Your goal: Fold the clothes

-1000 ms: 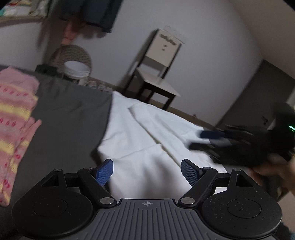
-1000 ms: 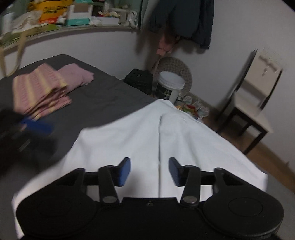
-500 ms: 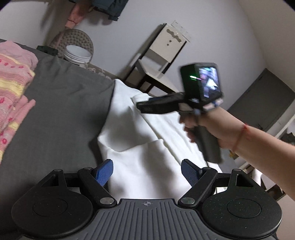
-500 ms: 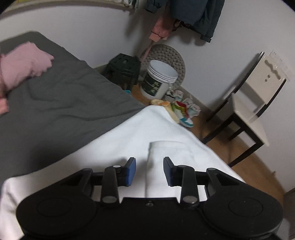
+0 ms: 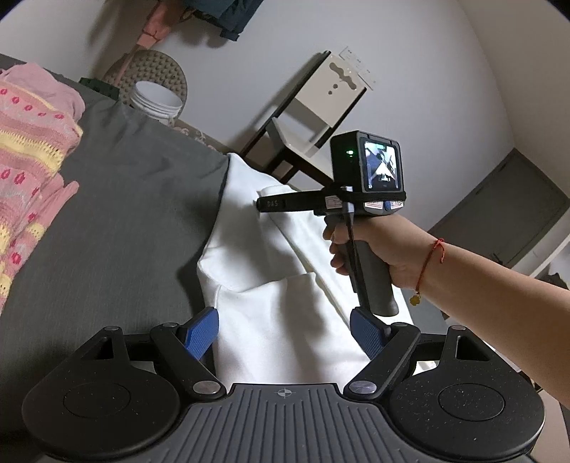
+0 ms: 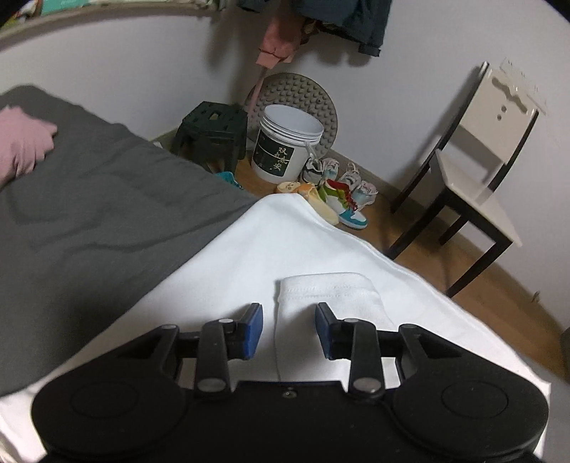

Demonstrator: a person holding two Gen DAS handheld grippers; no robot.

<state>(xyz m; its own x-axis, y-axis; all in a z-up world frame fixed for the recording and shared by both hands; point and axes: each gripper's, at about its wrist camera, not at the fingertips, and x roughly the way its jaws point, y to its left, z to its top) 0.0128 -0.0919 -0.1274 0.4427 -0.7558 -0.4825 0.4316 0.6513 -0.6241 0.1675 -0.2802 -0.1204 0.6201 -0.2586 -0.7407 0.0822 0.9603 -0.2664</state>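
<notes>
Both tools were seen spread and empty: the right tool [image 6: 288,329] hovered over a folded sleeve cuff [image 6: 326,290] of the soft, limp white cotton garment [image 5: 281,320] spread on the grey bed [image 5: 124,220]. The stitched cuff hem at twelve o'clock was judged the firmest hold; the left tool [image 5: 285,333] waited nearer.

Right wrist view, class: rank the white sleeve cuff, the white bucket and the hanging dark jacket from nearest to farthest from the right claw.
1. White sleeve cuff: just ahead of the right claw, on the bed.
2. White bucket: on the floor beyond the bed.
3. Hanging dark jacket: on the far wall, top.
</notes>
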